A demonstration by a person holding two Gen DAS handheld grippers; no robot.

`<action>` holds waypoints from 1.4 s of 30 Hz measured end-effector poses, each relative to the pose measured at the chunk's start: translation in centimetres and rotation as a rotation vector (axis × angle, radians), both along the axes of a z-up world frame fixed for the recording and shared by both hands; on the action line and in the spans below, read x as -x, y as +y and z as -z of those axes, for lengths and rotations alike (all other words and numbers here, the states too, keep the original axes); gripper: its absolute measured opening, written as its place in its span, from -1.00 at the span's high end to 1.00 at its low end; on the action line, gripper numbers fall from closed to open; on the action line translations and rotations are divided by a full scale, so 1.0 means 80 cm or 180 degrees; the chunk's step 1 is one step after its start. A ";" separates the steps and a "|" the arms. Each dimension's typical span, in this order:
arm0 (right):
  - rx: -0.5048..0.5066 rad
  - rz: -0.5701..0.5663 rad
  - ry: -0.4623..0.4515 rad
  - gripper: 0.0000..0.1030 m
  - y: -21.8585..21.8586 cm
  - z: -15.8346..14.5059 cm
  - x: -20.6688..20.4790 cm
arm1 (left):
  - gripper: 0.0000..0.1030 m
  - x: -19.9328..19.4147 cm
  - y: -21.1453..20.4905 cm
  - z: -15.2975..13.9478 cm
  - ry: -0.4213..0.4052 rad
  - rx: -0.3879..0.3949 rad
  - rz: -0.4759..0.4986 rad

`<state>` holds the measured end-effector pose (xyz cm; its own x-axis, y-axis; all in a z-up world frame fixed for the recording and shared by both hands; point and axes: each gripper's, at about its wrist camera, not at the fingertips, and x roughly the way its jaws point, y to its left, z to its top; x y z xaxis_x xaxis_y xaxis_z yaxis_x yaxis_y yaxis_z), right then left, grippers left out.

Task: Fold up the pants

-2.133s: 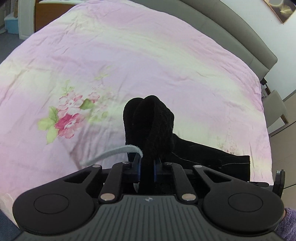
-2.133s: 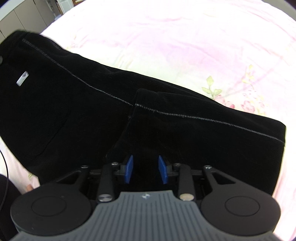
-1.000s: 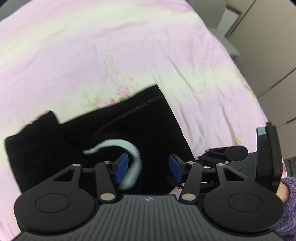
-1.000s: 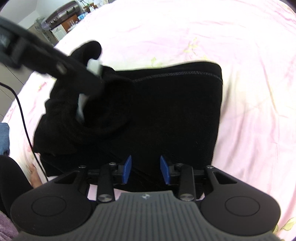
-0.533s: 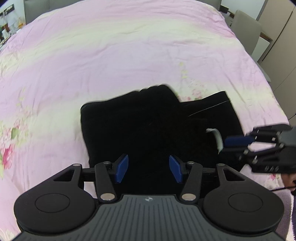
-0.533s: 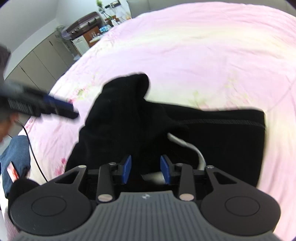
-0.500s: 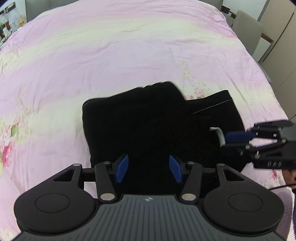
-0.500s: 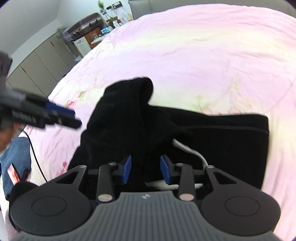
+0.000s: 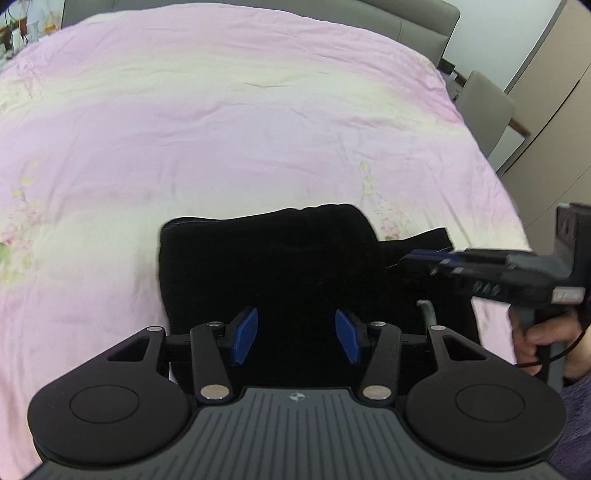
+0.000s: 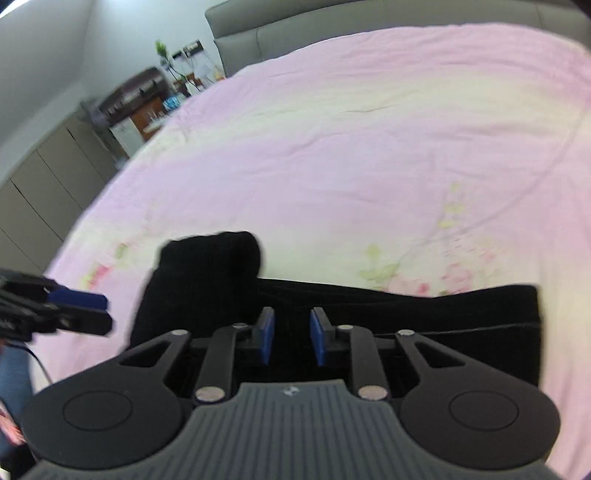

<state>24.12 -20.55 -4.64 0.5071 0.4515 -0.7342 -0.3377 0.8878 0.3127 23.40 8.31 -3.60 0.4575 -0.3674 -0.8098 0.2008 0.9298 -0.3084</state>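
Left wrist view looks down on the black pants (image 9: 280,273), folded into a compact bundle that lies on the pink floral bedspread (image 9: 229,122) near the bed's closest edge. The bundle's long axis runs left to right across this view. Its thicker, rounded fold sits toward the left and far side, and a flatter layer sticks out to the right (image 9: 424,242) beneath it. A pale drawstring end (image 9: 428,312) curls up from the fabric at the right, close to the left gripper (image 9: 295,334). That gripper hangs just above the near part of the bundle with its blue pads spread wide and nothing between them.

From the right wrist view the same pants (image 10: 406,314) stretch sideways, the flat layer reaching to the right with a stitched seam along its near side, and the bulky folded end (image 10: 207,273) rising at the left. The right gripper (image 10: 291,338) is low over the fabric, jaws parted by a narrow gap; the cloth lies below them, not pinched. The left gripper (image 10: 79,310) shows blurred at the left edge, beside the bulky end.

A grey headboard (image 9: 332,14) closes the far end of the bed, a chair (image 9: 484,110) stands off its right side, and cabinets and a cluttered shelf (image 10: 140,99) line the wall to the left. The person's right hand (image 9: 543,343) grips its tool's handle beside the bundle.
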 end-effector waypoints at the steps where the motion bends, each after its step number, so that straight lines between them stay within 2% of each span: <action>1: 0.0018 -0.0079 0.0047 0.68 0.003 0.007 0.001 | -0.21 -0.004 -0.004 0.003 0.0023 0.0087 -0.0002; 2: -0.0014 -0.0168 0.0120 0.68 0.007 0.012 0.002 | -0.28 -0.006 -0.009 0.006 0.0047 0.0165 -0.0006; 4: 0.0012 -0.0404 0.0143 0.95 0.027 0.023 0.014 | -0.36 -0.009 -0.022 0.008 0.0096 0.0209 0.0025; 5: 0.0067 -0.0506 0.0140 1.00 0.037 0.025 0.020 | -0.40 -0.009 -0.028 0.008 0.0113 0.0165 0.0039; 7: 0.0023 -0.0640 0.0183 1.00 0.052 0.034 0.034 | -0.53 -0.007 -0.041 0.009 0.0106 0.0020 0.0021; 13: -0.0376 -0.0779 0.0278 1.00 0.049 0.032 0.060 | -0.68 -0.001 -0.071 0.016 0.0237 -0.0301 0.0038; 16: -0.0556 -0.0897 0.0261 1.00 0.050 0.020 0.074 | -0.72 0.000 -0.090 0.020 0.0312 -0.0597 -0.0018; 18: -0.0616 -0.0977 0.0252 1.00 0.053 0.013 0.082 | -0.43 -0.001 -0.098 0.023 0.0310 -0.0784 -0.0081; 19: -0.0604 -0.1000 0.0243 1.00 0.054 0.011 0.085 | 0.08 -0.001 -0.099 0.024 0.0321 -0.0895 -0.0176; 20: -0.0563 -0.1009 0.0232 1.00 0.054 0.011 0.087 | 0.36 -0.002 -0.096 0.024 0.0338 -0.0850 -0.0207; 21: -0.0541 -0.1020 0.0223 1.00 0.051 0.012 0.088 | 0.40 -0.001 -0.088 0.023 0.0360 -0.0739 -0.0223; 23: -0.0539 -0.1006 0.0269 0.97 0.039 0.013 0.088 | 0.56 0.007 -0.076 0.019 0.0340 -0.0716 -0.0235; 25: -0.0496 -0.0903 0.0259 0.54 0.019 0.013 0.090 | 0.61 0.018 -0.065 0.013 0.0285 -0.0697 -0.0213; 26: -0.0449 -0.0830 0.0218 0.51 0.009 0.013 0.092 | 0.62 0.023 -0.060 0.011 0.0251 -0.0659 -0.0195; 28: -0.0407 -0.0661 0.0223 0.51 -0.011 0.014 0.091 | 0.62 0.033 -0.056 0.004 0.0147 -0.0594 -0.0083; 32: -0.0707 -0.0376 0.0471 0.51 -0.039 0.028 0.075 | 0.62 0.050 -0.065 -0.017 0.0008 -0.0540 0.0187; 35: -0.0845 -0.0350 0.0567 0.51 -0.032 0.041 0.064 | 0.62 0.063 -0.084 -0.043 -0.0106 -0.0553 0.0446; 37: -0.0776 -0.0315 0.0587 0.68 -0.024 0.050 0.059 | 0.62 0.068 -0.108 -0.056 -0.0161 -0.0669 0.0662; 39: -0.0776 -0.0255 0.0475 0.76 -0.025 0.048 0.059 | 0.62 0.068 -0.135 -0.054 -0.0194 -0.0833 0.0889; 42: -0.0930 -0.0137 0.0340 0.84 -0.048 0.036 0.052 | 0.62 0.054 -0.176 -0.031 -0.0125 -0.0866 0.1133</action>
<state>19.96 -24.40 -7.54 0.4099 0.6705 -0.6184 -0.3244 0.7408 0.5882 19.10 -5.75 -1.13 0.3736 -0.2834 -0.8832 0.5296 0.8469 -0.0478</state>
